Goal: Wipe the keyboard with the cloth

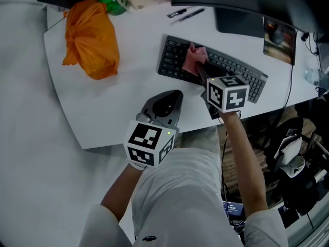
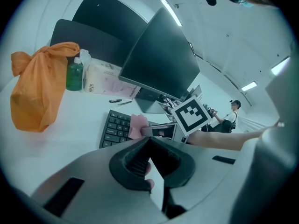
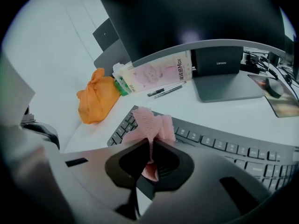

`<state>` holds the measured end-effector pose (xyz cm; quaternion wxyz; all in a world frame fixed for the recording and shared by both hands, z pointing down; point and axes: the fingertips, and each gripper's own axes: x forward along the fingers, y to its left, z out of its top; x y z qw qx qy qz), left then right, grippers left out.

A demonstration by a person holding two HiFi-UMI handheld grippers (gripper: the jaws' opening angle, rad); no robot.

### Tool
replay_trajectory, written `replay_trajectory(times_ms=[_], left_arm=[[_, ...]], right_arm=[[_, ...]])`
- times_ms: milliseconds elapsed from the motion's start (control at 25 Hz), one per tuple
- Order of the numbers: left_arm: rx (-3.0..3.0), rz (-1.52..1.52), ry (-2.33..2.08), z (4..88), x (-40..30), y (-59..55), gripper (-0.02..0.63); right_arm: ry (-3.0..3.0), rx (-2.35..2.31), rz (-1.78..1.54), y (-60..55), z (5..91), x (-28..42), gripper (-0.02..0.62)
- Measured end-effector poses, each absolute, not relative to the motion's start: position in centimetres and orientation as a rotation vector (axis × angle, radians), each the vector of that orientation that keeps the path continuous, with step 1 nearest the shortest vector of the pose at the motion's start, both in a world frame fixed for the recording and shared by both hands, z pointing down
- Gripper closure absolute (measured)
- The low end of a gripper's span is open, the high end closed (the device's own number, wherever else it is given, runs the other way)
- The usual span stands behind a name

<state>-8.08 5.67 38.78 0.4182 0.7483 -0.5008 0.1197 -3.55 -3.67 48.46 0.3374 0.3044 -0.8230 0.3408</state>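
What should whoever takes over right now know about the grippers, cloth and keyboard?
Right gripper: shut on the pink cloth, held at the keyboard's left keys.
Left gripper: shut, empty, above the desk near its front edge, clear of the keyboard.
Done: cloth gripped and at the keys; how much is wiped cannot be told.
Left: wipe across the remaining keys.

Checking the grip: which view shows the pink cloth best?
The right gripper view: the cloth fills the centre, pinched in the shut jaws of the right gripper, over the keyboard. The head view shows it small; the left gripper view, a partly hidden scrap.
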Motion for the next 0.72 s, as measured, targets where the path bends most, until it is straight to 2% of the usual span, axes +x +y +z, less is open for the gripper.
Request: replay_trajectory(times_ms=[720], left_arm=[[1.976, 0.408, -1.122, 38.7, -1.7, 4.9, 0.588]], right_arm=[[-2.066, 0.931, 0.946, -3.8, 48.8, 5.2, 0.566]])
